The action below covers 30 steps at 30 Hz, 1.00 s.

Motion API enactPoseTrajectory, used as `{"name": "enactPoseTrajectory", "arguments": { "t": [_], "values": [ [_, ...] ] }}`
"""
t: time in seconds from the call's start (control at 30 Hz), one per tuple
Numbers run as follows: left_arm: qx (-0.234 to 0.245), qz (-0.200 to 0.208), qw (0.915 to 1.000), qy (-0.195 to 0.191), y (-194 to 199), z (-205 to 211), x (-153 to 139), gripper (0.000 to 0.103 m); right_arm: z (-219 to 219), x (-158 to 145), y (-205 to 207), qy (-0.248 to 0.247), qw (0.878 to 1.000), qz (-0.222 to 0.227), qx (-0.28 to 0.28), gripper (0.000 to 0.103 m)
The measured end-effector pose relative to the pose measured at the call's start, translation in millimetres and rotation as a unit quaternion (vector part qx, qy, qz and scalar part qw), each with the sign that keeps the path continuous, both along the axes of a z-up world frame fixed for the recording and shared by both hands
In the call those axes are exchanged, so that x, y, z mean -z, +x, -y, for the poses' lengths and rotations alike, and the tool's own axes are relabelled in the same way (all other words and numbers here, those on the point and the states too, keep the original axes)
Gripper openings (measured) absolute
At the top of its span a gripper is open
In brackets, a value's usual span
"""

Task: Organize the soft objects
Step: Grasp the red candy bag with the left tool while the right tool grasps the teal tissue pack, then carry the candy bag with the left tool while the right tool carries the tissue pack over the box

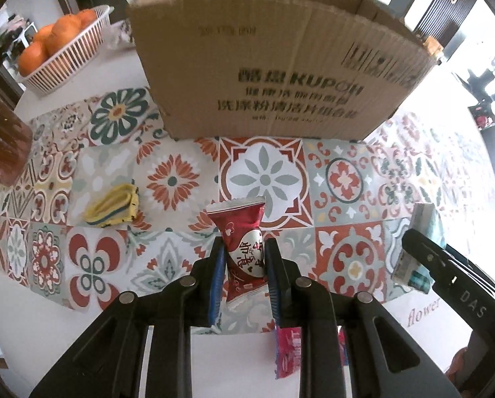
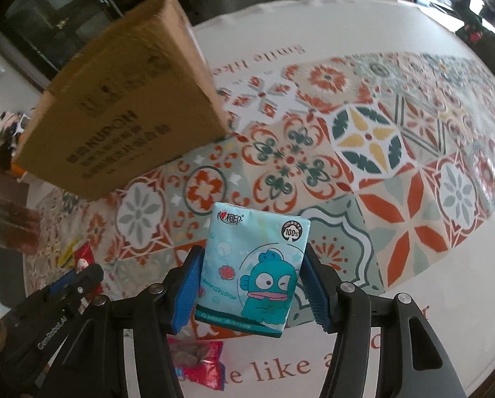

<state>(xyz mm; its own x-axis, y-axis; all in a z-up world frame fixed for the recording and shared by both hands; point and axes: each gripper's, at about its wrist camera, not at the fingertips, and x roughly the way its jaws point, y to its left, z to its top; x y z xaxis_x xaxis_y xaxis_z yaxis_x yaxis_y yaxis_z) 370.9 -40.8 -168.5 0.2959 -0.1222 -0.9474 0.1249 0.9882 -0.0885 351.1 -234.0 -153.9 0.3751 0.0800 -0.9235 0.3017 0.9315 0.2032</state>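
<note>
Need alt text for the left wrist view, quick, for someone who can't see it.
The left gripper clamps a red snack packet above a patterned tablecloth, facing a cardboard box. A folded yellow cloth lies left; a basket of oranges sits far left.

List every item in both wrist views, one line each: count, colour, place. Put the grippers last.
cardboard box: 1, brown, far side of table.
tablecloth: 1, patterned tiles, covering table.
red packet: 1, red, in left gripper.
tissue pack: 1, teal, in right gripper.
yellow cloth: 1, yellow, left on tablecloth.
pink packet: 1, pink-red, near table edge.
basket: 1, white, far left, holding oranges.
left gripper: black, blue pads.
right gripper: black, blue pads.
</note>
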Motion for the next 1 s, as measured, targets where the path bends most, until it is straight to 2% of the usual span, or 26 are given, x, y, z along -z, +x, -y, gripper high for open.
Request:
{"name": "enactPoseTrajectory", "arguments": {
  "t": [0.43, 0.67, 1.0],
  "values": [
    [0.003, 0.063, 0.9975, -0.032, -3.7, -2.4, -56.5, 0.024, -16.8, -57.9, -7.2, -0.010, 0.996, 0.078, -0.040, 0.058],
    [0.003, 0.109, 0.9934, -0.035, -8.0, -2.7, -90.0, 0.024, -21.3, -85.2, -10.5, -0.013, 0.993, 0.109, -0.052, 0.058],
    [0.009, 0.149, 0.9876, -0.049, -9.0, -3.0, -125.7, 0.024, -26.7, -119.1, -8.3, -0.013, 0.985, 0.155, -0.071, 0.058]
  ]
}}
